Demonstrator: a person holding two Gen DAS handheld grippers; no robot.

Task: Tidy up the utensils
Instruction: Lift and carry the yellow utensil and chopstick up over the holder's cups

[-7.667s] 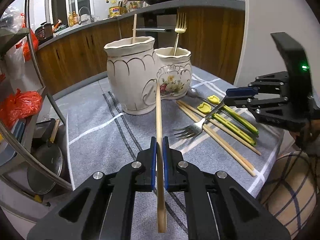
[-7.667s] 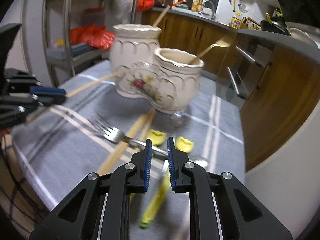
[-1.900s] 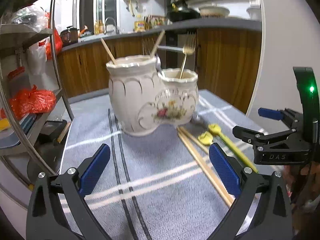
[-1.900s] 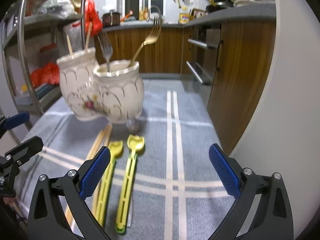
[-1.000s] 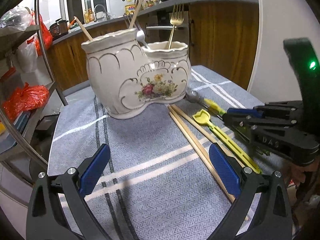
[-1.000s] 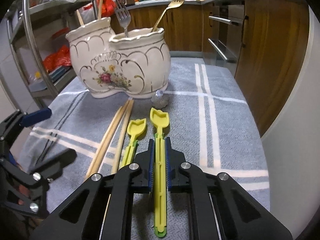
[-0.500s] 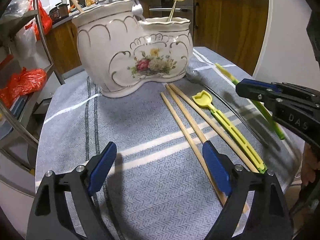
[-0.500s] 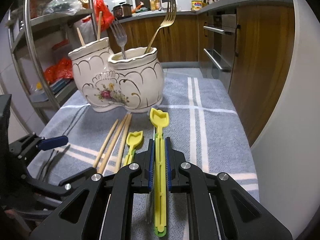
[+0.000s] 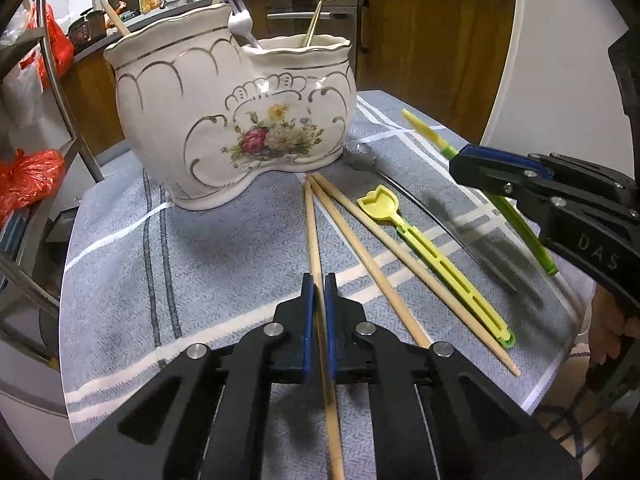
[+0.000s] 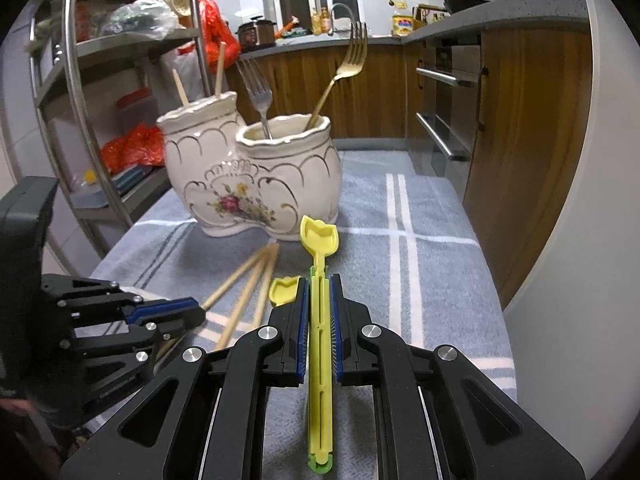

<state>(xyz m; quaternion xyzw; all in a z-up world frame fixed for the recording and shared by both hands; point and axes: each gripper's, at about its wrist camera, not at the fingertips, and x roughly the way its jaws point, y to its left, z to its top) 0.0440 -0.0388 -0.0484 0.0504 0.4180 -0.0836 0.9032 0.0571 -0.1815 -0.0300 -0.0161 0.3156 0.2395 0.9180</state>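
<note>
The left hand-held gripper (image 9: 319,292) is clamped on a wooden chopstick (image 9: 316,240) whose far end reaches toward the ceramic holder (image 9: 232,120) on the cloth-covered surface (image 9: 224,248). Two more chopsticks (image 9: 372,268) and a yellow utensil (image 9: 436,264) lie beside it. The right hand-held gripper (image 10: 319,292) pinches another yellow utensil (image 10: 319,240), raised above the cloth.

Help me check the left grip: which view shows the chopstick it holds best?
Left wrist view: the chopstick runs its full length between the left gripper pads, which are shut on it. In the right wrist view the left gripper hides the grip.
</note>
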